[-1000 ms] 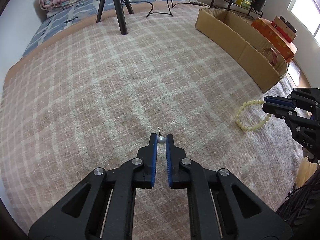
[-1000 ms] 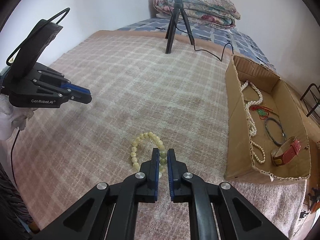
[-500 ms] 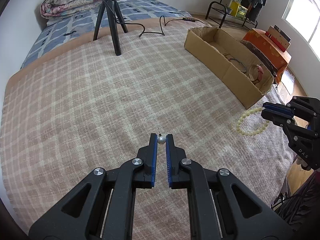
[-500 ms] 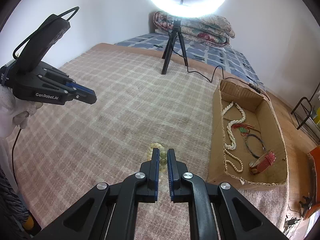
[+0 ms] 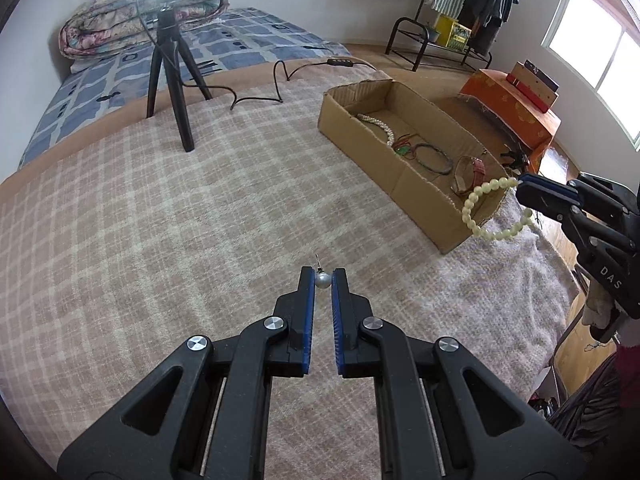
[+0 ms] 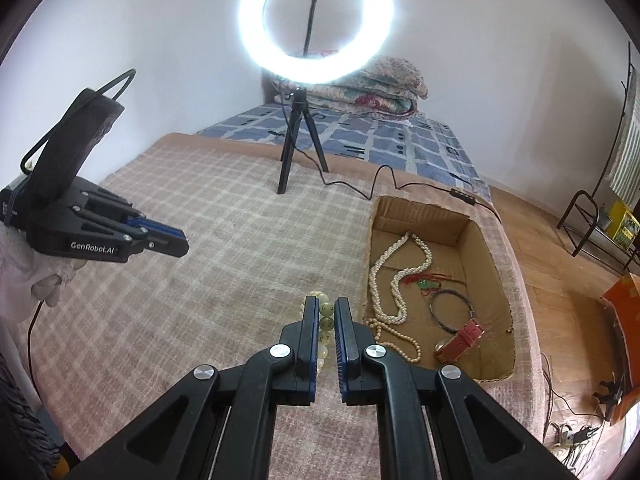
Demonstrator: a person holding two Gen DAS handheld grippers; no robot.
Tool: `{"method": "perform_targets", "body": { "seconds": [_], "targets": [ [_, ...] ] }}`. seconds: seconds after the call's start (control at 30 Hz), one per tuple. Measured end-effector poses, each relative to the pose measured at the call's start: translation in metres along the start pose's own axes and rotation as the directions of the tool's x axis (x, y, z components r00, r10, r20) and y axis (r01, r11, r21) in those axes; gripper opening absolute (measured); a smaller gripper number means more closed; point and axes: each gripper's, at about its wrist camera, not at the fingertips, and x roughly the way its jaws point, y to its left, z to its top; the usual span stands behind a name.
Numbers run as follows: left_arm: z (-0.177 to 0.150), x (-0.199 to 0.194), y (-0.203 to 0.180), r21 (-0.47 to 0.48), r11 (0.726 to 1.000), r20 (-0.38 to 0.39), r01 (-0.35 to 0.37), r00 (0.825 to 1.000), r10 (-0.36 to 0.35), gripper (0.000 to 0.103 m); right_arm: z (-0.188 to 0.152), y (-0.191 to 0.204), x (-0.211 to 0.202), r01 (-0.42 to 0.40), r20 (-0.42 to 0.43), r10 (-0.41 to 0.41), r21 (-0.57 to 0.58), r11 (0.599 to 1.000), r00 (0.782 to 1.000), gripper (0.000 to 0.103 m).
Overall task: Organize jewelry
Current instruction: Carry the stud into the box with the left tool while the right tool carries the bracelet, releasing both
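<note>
Two wrist cameras, mine to steer

Each looks down along its fingers, raised over the plaid blanket point(image 5: 168, 216); both share the cardboard box point(image 6: 486, 258) and ring light point(image 6: 316, 20).

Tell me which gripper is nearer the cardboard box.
Right. The right gripper hangs beside the cardboard box's near end; the left gripper is farther off over the blanket.

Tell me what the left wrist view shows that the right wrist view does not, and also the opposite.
Only the left wrist view shows the small silver bead pinched in the left tool, the bead bracelet hanging as a full loop from the right tool, and a window.

Only the right wrist view shows the whole ring light with its phone clamp.

Both show the plaid blanket, the tripod and the cardboard box holding a pearl necklace, a dark bangle and a red-strapped watch.
</note>
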Motion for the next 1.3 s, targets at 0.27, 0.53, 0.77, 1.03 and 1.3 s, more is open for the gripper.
{"method": "perform_targets", "body": {
  "seconds": [0.27, 0.53, 0.77, 1.03, 1.3],
  "targets": [
    [0.026, 0.001, -0.036, 0.011, 0.998, 0.046, 0.063, 0.997, -0.063, 0.007, 0.014, -0.035, -0.002, 0.037, 0.043, -0.040, 0.071, 0.997, 0.998, 0.005],
    [0.046, 0.008, -0.072, 0.019, 0.991, 0.075, 0.130, 0.988, -0.131, 0.006, 0.030, -0.061, -0.005, 0.065, 0.078, -0.074, 0.111, 0.992, 0.994, 0.005],
    [0.051, 0.022, -0.097, 0.026, 0.987, 0.072, 0.158, 0.984, -0.160, 0.006, 0.048, -0.081, 0.007, 0.083, 0.092, -0.093, 0.114, 0.990, 0.991, 0.005],
    [0.059, 0.047, -0.117, 0.024, 0.985, 0.056, 0.171, 0.984, -0.172, 0.007, 0.068, -0.115, 0.037, 0.082, 0.088, -0.096, 0.151, 0.985, 0.992, 0.005],
    [0.067, 0.075, -0.122, -0.009, 0.984, 0.036, 0.179, 0.983, -0.178, 0.007, 0.074, -0.140, 0.076, 0.092, 0.042, -0.099, 0.157, 0.983, 0.994, 0.005]
  ]
}}
